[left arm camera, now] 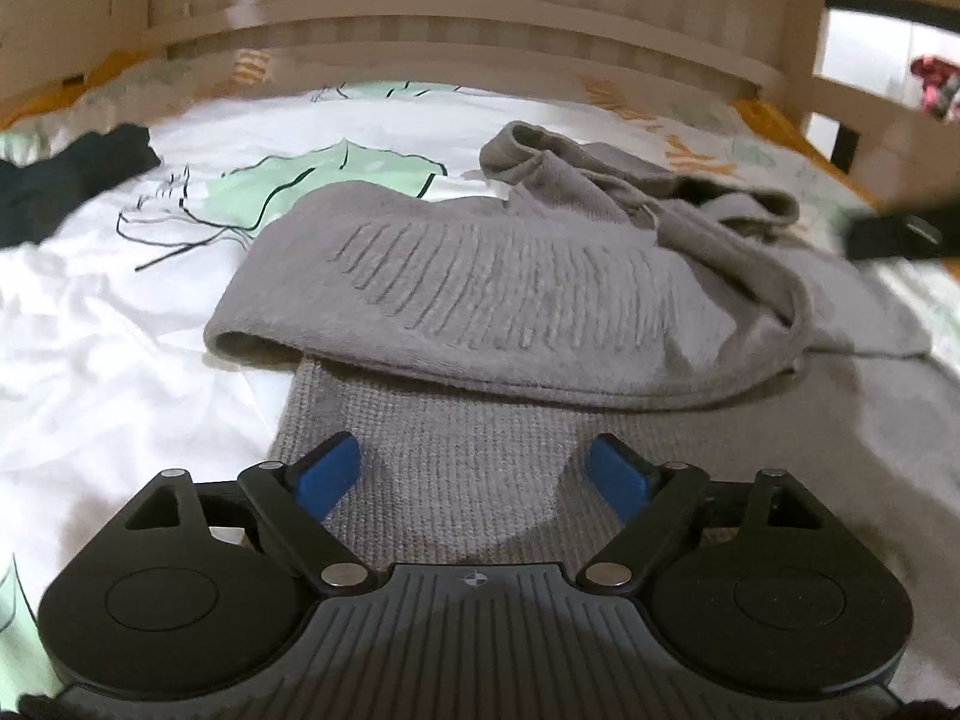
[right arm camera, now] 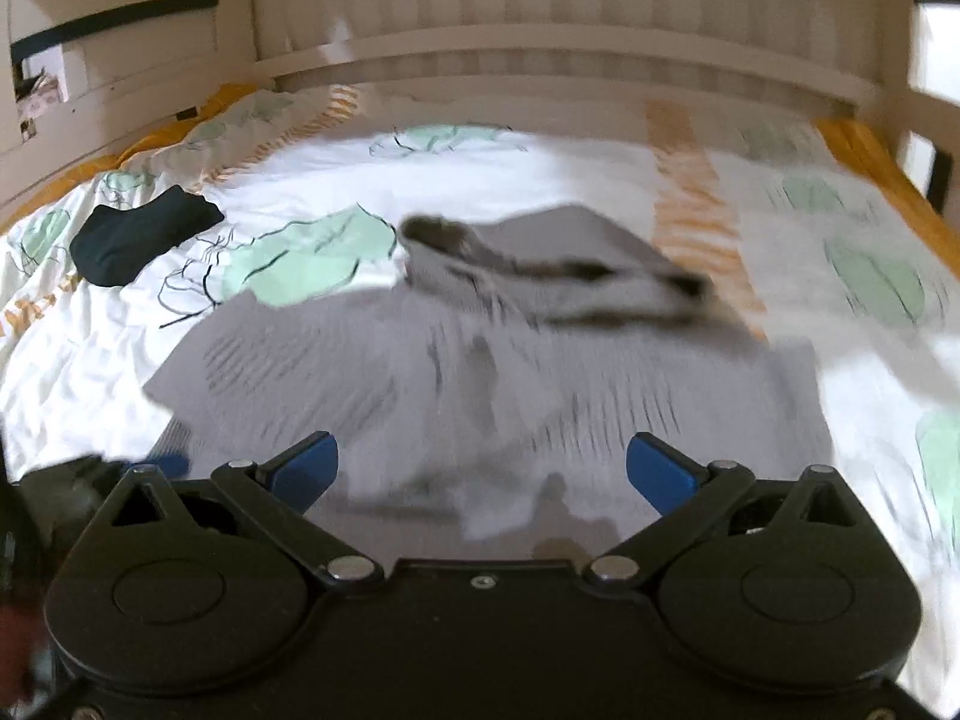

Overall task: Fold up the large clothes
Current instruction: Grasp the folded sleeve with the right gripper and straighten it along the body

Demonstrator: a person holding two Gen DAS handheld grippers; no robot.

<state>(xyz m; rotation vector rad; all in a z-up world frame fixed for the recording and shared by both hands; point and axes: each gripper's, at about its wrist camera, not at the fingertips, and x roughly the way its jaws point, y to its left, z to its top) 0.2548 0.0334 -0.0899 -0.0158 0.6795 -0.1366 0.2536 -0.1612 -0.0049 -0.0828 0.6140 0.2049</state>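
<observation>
The left gripper (left arm camera: 474, 477) is hovering low over the near edge of a grey sweater (left arm camera: 510, 294), its blue fingers (left arm camera: 327, 477) standing wide apart with nothing between them but the knit lying flat below. The right gripper (right arm camera: 483, 474) is hanging over the same garment from the other side, its fingers (right arm camera: 657, 474) also spread wide and gripping nothing; that view is smearing with motion blur, so the fabric's detail is hard to read there.

The sweater is lying on the bed (left arm camera: 90, 312), roughly in the middle of it. A ribbed part is folded across the waffle-knit body, its rolled edge facing the grippers, and a rumpled sleeve or collar is bunching up at the far right of the pile. In the left view a dark blurred shape is showing at the right edge, near the sweater; I cannot tell what it is.

Under it the white bedcover (right arm camera: 540, 180) with pale green leaf prints is spreading out, wrinkled. Farther off to the left a dark folded garment (right arm camera: 141, 234) is sitting on the cover, well apart from the sweater. Beyond that a light wooden headboard (left arm camera: 480, 6) is running across the back.
</observation>
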